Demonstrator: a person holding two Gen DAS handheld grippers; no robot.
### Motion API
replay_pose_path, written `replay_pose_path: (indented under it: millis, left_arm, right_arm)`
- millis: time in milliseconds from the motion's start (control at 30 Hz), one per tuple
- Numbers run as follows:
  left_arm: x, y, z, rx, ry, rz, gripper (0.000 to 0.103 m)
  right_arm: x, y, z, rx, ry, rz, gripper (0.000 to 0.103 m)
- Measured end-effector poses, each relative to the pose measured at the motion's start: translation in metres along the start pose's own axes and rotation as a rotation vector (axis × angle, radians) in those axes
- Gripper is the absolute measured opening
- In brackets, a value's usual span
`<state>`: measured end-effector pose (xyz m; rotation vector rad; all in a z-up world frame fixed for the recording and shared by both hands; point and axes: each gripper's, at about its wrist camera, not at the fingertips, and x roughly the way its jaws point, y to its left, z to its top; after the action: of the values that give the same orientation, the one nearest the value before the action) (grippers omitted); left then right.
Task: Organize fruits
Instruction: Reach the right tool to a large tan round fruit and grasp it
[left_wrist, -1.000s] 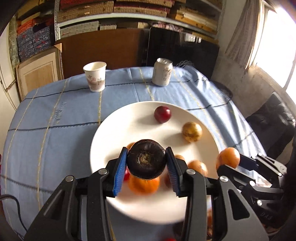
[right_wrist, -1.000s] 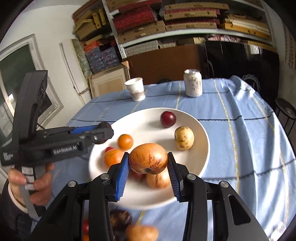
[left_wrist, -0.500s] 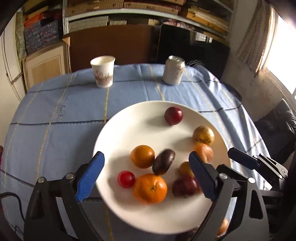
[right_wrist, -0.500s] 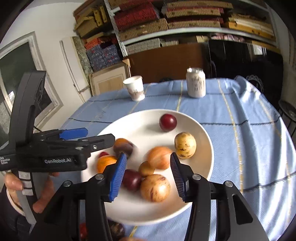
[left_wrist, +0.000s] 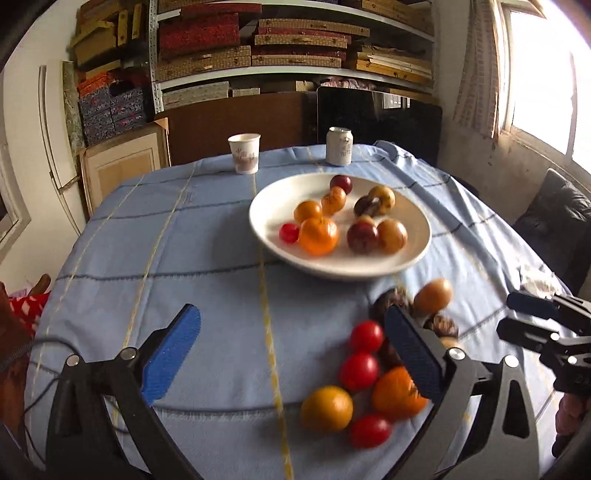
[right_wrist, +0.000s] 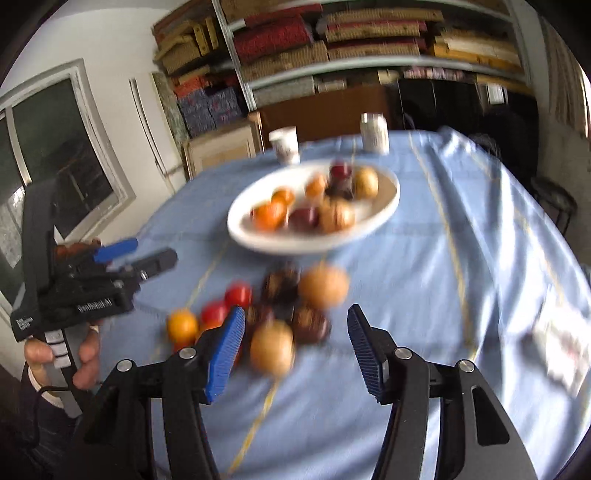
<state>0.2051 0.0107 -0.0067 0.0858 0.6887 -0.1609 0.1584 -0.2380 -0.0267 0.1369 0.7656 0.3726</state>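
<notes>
Blue cloth fills my view now – the plate (left_wrist: 413, 254) sits far off, nine fruits on it. Both loads are dropped: my left gripper (left_wrist: 291, 354) and right gripper (right_wrist: 295, 350) have just been opening, nothing between them. Near pile (left_wrist: 364, 369) next.

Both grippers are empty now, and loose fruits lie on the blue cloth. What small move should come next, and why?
Probably lower the open right gripper over the tan round fruit lying just before its blue pads. Its jaws have just been opening, nothing is gripped, and this fruit still lies off the white plate. The left gripper is open too, over bare cloth.
</notes>
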Motion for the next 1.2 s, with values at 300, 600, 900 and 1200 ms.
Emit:
replay_pose_path:
  millis: [300, 600, 900, 1200]
  left_arm:
    - [-0.017, 0.004, -0.034, 0.003, -0.006, -0.077, 0.098]
    - [-0.02, -0.002, -0.041, 0.017, -0.016, -0.005, 0.098]
    - [-0.022, 0.003, -0.043, -0.004, -0.026, -0.006, 0.098]
    - [-0.023, 0.009, -0.042, -0.029, -0.024, -0.008, 0.098]
  right_arm:
    - [0.021, 0.013, -0.02, 0.069, 0.058, -0.002, 0.059]
    - [0.033, 0.017, -0.017, 0.073, 0.095, -0.001, 0.059]
    - [0.04, 0.019, -0.015, 0.072, 0.115, 0.0, 0.059]
    - [0.05, 0.016, -0.013, 0.094, 0.149, 0.019, 0.049]
